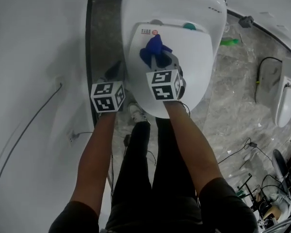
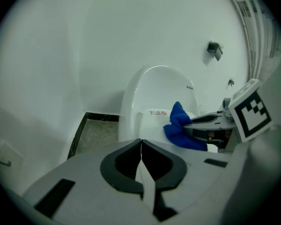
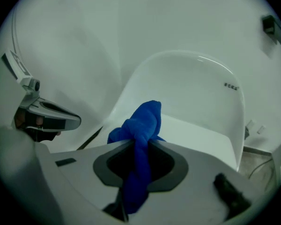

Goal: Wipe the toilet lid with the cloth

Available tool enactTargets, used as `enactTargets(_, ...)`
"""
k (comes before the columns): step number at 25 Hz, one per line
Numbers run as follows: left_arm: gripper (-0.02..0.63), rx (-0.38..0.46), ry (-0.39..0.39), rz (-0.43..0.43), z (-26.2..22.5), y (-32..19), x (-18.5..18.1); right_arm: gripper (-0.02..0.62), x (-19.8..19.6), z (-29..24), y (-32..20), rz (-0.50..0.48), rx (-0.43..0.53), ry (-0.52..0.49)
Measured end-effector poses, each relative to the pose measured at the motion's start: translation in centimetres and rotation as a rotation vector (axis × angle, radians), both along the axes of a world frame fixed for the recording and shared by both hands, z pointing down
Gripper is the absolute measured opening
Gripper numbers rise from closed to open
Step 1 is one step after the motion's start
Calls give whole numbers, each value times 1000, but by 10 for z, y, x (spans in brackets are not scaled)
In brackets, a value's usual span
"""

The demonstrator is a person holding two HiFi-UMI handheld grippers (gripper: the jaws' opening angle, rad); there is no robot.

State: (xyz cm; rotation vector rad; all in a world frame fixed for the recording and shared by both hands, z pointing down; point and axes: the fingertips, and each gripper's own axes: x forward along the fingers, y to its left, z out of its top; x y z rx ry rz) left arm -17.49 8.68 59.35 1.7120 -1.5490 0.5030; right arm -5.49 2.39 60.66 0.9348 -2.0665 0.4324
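Observation:
A white toilet with its lid [image 1: 194, 67] down stands below me, its tank [image 1: 184, 4] at the top. My right gripper [image 1: 157, 57] hovers over the lid, shut on a bunched blue cloth [image 1: 154, 50] that pokes out past the jaws [image 3: 143, 125]. In the left gripper view the blue cloth [image 2: 180, 128] hangs beside the lid [image 2: 152, 125]. My left gripper [image 1: 117, 74] sits just off the toilet's left side, shut with nothing in it [image 2: 141, 142].
A white wall [image 1: 34, 81] runs close along the left, with a dark floor strip [image 1: 99, 42] between it and the toilet. Marbled floor on the right holds cables [image 1: 242, 149], a green item [image 1: 229, 42] and a white fixture [image 1: 286, 101]. The person's legs and a shoe [image 1: 136, 113] stand before the bowl.

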Motion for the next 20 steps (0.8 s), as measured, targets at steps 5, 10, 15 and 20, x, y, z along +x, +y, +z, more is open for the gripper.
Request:
enactTargets(5,14,9,19,53,-5,-13,28,69,81,0,-20,179,5,9)
enactTargets(10,14,21,15,127,-8,-23,59,69,162,1,-34,299,34,63)
enactTargets(15,14,36,2,192,-11,-25,85,69,229,14,-35,380,34,136)
enactTargets(20,14,27,12,189,-9,-17,88,69,261,26,-33,453,10,158)
